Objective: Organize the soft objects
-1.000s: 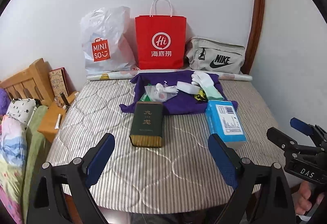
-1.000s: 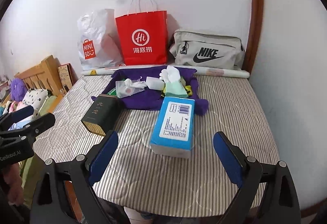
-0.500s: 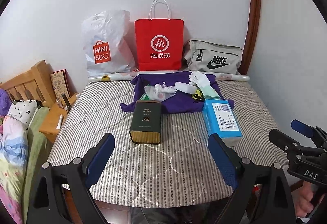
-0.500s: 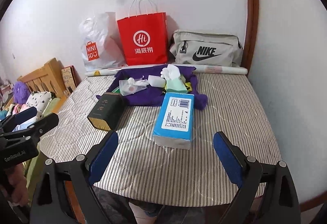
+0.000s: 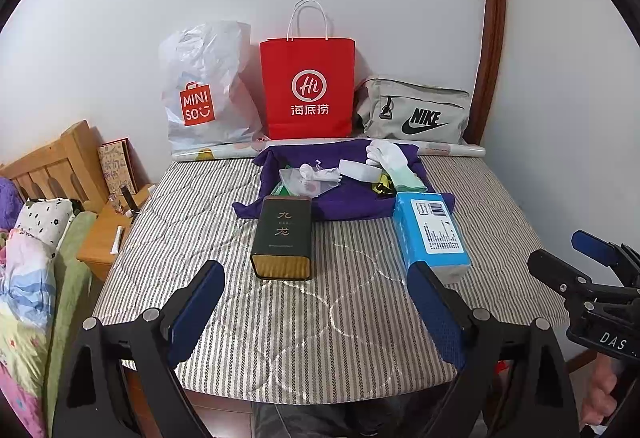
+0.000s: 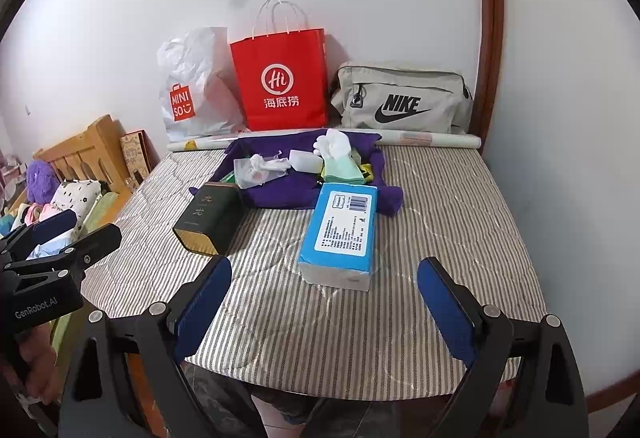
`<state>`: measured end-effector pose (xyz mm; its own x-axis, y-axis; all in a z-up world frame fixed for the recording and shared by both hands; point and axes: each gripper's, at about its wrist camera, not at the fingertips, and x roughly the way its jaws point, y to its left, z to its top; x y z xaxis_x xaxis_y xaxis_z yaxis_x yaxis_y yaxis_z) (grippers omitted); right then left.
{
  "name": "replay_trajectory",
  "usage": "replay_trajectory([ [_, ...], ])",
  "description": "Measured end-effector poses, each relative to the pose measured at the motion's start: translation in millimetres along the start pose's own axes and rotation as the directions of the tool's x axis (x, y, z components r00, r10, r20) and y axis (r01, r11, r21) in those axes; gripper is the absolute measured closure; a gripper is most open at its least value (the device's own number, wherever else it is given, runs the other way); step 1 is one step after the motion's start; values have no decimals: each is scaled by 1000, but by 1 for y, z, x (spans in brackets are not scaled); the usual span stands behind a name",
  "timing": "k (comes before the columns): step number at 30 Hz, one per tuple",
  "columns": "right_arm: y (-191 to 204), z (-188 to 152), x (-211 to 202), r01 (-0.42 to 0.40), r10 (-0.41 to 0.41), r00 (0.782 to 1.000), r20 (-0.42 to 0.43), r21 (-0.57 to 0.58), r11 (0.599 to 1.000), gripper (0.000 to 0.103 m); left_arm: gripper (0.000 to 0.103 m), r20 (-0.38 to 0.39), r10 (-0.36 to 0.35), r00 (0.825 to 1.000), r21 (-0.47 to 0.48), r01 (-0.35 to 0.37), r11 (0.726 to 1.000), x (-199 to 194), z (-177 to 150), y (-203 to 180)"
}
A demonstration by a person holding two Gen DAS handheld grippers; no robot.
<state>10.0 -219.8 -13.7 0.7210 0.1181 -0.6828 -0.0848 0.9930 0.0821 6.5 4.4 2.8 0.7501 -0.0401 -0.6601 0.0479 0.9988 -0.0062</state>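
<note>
A purple cloth (image 5: 352,198) (image 6: 288,190) lies at the far middle of the striped mattress (image 5: 280,318) (image 6: 360,326). On it lie white and green gloves (image 5: 394,164) (image 6: 340,158), a clear plastic pouch (image 5: 304,180) (image 6: 256,174) and a small white pack (image 5: 358,170). A blue tissue pack (image 5: 432,234) (image 6: 342,234) and a dark green tin (image 5: 284,232) (image 6: 208,218) lie nearer. My left gripper (image 5: 316,312) and right gripper (image 6: 326,312) are open and empty over the front edge. Each also shows in the other's view, the right one (image 5: 580,262) and the left one (image 6: 60,234).
A white Miniso bag (image 5: 204,94), a red paper bag (image 5: 308,86) and a grey Nike bag (image 5: 416,110) stand against the back wall, with a paper roll (image 5: 440,149) in front. A wooden bedframe (image 5: 52,166) and bedding are at left.
Both grippers have drawn back and up from the mattress, so the objects look farther away. Nothing on the mattress has moved.
</note>
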Motion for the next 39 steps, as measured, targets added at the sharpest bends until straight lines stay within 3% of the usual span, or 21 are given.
replay_trajectory([
  [39,1,-4,-1,5,-5,1000,-1,-13,1000,10,11,0,-3,1000,4,3,1000,-2,0,1],
])
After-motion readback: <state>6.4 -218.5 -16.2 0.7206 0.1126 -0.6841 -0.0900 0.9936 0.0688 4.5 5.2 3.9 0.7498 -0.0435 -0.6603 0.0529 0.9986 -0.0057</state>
